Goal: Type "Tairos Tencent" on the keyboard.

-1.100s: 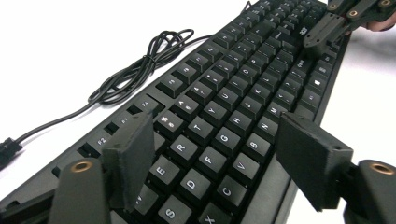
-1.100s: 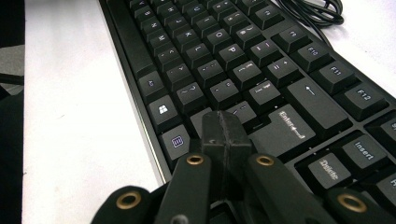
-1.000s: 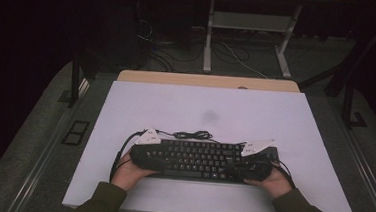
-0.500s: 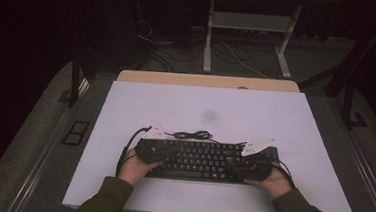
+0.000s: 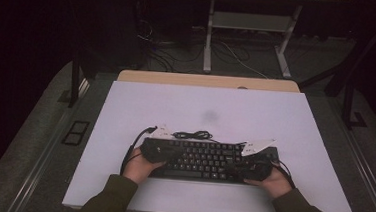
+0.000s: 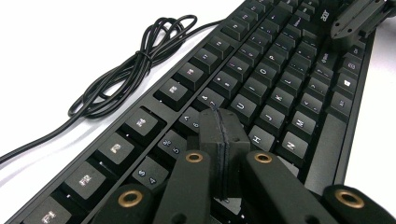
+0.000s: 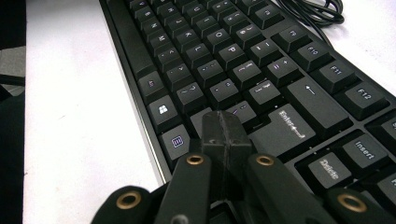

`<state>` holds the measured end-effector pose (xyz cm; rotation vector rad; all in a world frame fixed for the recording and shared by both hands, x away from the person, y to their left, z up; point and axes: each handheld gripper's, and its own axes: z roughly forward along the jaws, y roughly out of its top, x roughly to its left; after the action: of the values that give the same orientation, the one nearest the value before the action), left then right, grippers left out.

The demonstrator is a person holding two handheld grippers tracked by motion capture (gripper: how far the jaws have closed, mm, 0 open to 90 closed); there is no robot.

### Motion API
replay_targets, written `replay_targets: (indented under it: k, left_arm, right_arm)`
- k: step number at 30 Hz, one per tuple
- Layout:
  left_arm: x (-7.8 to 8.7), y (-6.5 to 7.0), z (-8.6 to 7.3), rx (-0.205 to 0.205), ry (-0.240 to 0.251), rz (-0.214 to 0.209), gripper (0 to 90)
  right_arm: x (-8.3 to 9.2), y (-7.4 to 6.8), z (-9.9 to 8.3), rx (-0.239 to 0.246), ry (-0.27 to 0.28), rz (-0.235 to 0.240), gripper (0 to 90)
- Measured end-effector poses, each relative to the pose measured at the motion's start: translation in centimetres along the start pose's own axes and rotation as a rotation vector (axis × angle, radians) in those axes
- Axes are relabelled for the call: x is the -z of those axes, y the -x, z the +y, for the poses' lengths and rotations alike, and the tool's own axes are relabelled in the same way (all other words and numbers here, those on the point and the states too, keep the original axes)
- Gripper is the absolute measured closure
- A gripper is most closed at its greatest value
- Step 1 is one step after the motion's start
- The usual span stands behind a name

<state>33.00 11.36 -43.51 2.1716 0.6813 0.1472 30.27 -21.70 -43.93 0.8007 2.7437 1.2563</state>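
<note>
Dark room, grey carpet (image 5: pixel 33 140), white-topped table (image 5: pixel 275 117), cables behind.

A black keyboard (image 5: pixel 205 160) lies flat near the front edge of the white table (image 5: pixel 206 107), its long side running left to right. Its thin black cable (image 6: pixel 135 60) sits in a loose coil on the tabletop just behind it.
</note>
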Motion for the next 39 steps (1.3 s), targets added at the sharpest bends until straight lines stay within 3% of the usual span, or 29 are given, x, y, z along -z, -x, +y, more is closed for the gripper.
replay_targets:
  k: [7, 18, 33, 39]
  left_arm:
    - [-0.2, 0.1, -0.1, -0.007, -0.014, 0.004, 89.4]
    - [0.4, 0.1, 0.1, 0.002, 0.019, -0.007, 88.8]
    - [1.7, 0.5, -0.5, 0.025, 0.062, -0.009, 38.4]
    - [2.1, 0.6, -0.9, 0.024, 0.064, -0.003, 33.0]
  right_arm:
    - [0.0, 0.0, 0.0, 0.000, -0.001, 0.000, 89.5]
    - [0.0, 0.0, 0.0, 0.000, 0.000, -0.001, 89.5]
    - [0.0, -0.1, 0.0, 0.006, -0.002, -0.005, 89.5]
    - [0.3, -0.2, 0.2, 0.008, 0.013, -0.002, 89.4]
